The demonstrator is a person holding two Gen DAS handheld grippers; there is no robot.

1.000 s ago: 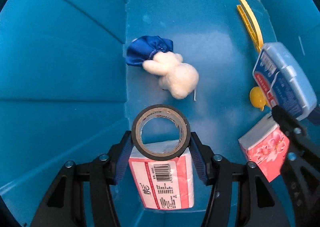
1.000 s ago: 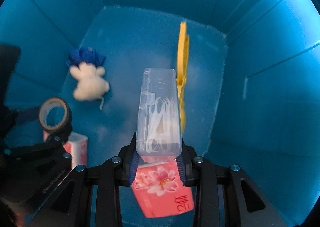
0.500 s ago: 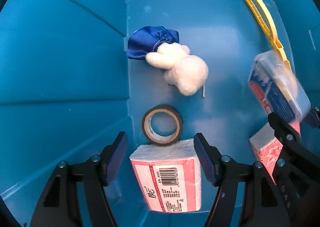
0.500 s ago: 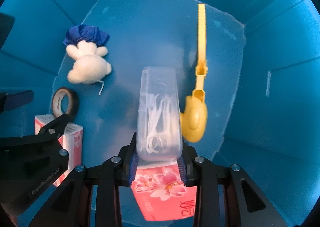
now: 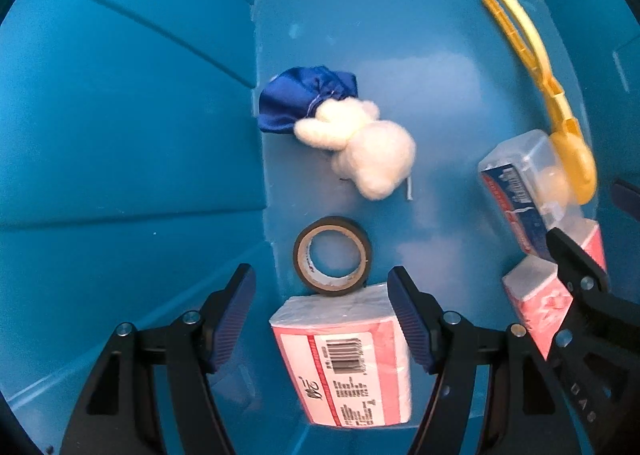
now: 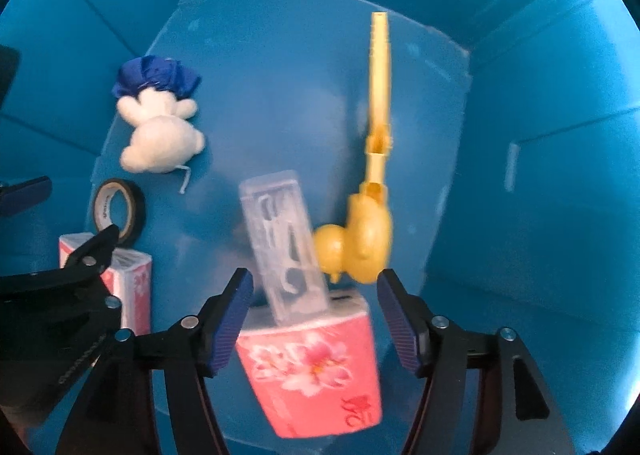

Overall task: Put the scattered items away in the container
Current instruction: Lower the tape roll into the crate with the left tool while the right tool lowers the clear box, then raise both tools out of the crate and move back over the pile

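Dropped since before: black tape roll (image 5: 332, 255), clear plastic floss-pick box (image 6: 284, 243). Left gripper (image 5: 320, 315) released; right gripper (image 6: 314, 309) opening, empty. Inside blue plastic bin (image 5: 120, 135); any leftovers unseen.

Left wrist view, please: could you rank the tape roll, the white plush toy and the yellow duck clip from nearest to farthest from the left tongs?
From the left tongs, which stand open:
1. Tape roll, just ahead of the fingertips, leaning on a tissue pack.
2. White plush toy, farther in, mid-floor, by the blue pouch.
3. Yellow duck clip, farthest, along the right side of the bin.
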